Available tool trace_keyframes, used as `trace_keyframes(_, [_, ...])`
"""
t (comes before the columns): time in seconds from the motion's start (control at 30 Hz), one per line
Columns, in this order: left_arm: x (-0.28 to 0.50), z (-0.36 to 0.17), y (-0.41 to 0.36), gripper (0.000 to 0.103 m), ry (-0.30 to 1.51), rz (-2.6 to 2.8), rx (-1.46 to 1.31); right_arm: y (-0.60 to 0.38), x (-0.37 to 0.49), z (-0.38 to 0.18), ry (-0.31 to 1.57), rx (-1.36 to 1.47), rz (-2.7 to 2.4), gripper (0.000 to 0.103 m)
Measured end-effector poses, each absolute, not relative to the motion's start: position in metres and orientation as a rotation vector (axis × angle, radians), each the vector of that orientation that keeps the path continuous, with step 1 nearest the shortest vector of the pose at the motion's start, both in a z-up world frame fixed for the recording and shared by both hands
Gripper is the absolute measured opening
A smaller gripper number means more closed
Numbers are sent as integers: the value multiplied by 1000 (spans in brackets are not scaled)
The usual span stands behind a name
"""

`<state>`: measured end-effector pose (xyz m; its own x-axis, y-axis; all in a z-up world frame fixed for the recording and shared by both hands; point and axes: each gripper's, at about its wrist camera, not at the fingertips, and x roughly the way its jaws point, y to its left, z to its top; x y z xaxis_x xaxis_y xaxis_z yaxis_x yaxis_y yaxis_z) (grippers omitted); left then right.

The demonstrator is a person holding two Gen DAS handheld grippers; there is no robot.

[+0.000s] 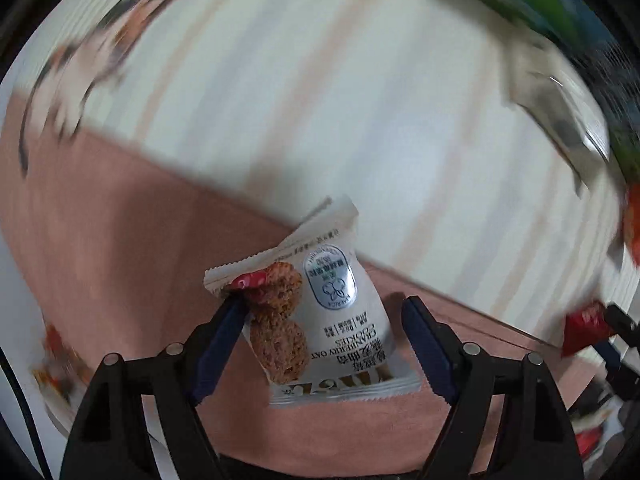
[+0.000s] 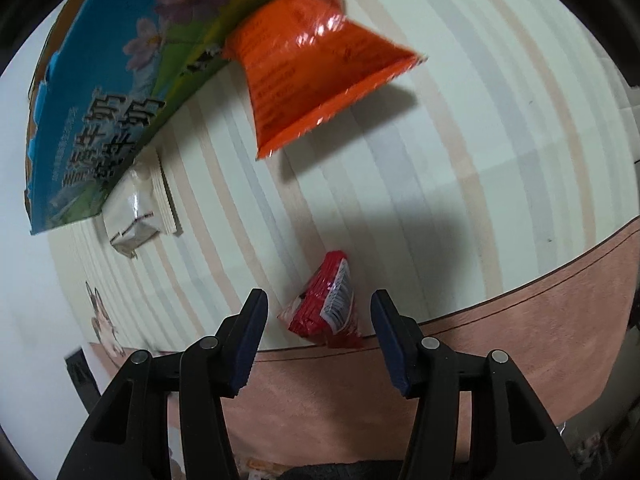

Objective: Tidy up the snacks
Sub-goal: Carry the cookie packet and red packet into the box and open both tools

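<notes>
The cookie packet (image 1: 320, 304), a white wrapper printed with two brown oat cookies and the words "CRANBERRY OAT COOKIES", sits between the fingers of the left claw (image 1: 324, 318). One serrated corner of it touches the tip of the finger on the left of the view, while the other finger stands apart from it, so the claw is spread wide and whether it truly bears the packet cannot be told. Behind the packet the striped cloth (image 1: 320, 100) on the counter and its pink border (image 1: 120, 220) are smeared with blur. At the far right edge of that view a red packet (image 1: 586, 326) shows beside dark claw parts. In the right wrist view the right claw (image 2: 318, 322) is also spread wide, its fingers on either side of a small red packet (image 2: 326, 300) that lies on the striped cloth (image 2: 440, 160) just at the pink border (image 2: 520, 320), touching neither finger. Further off, an orange packet (image 2: 316, 80) lies on the cloth with its narrow end against a blue and green carton (image 2: 120, 80) printed with flowers and large dark characters. A white packet (image 2: 138, 210) lies just beside the carton's lower edge. A rabbit picture (image 2: 106, 324) shows on the cloth near the left finger.
</notes>
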<state>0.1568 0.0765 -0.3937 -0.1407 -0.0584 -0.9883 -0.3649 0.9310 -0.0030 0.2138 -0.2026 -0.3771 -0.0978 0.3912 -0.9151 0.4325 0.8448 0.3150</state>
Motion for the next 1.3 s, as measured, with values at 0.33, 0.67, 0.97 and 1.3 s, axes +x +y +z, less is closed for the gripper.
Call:
trace_keyframes(0.33, [172, -411, 108, 92, 1754, 311, -472, -175, 202, -388, 1703, 580, -27, 42])
trace_keyframes(0.67, [163, -396, 70, 70, 1698, 287, -399, -171, 196, -381, 1676, 541, -14, 37])
trace_keyframes(0.97, [189, -329, 22, 70, 1592, 130, -335, -168, 203, -346, 1619, 551, 53, 37])
trace_keyframes(1.3, [299, -187, -29, 70, 1341, -103, -197, -168, 262, -236, 1425, 565, 202, 37])
